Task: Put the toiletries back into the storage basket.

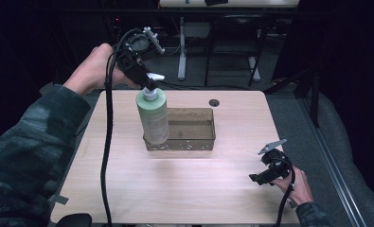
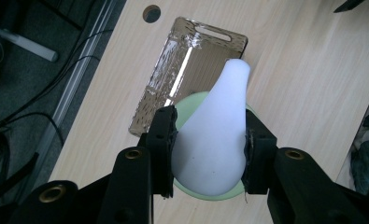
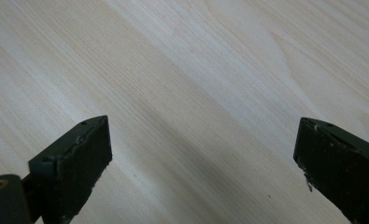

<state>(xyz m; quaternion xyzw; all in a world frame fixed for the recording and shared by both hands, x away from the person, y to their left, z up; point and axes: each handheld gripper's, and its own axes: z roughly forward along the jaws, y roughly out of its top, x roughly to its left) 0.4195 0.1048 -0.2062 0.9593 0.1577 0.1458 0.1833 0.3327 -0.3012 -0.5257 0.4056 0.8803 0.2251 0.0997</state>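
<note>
My left gripper (image 2: 210,149) has its fingers (image 2: 163,140) clamped on the white pump head (image 2: 215,140) of the pale green bottle (image 1: 153,116), which hangs straight below them, its base at the near left corner of the clear tray (image 1: 203,142). My right gripper (image 3: 203,163) holds nothing, jaws wide apart over the bare wooden table (image 3: 196,70).
</note>
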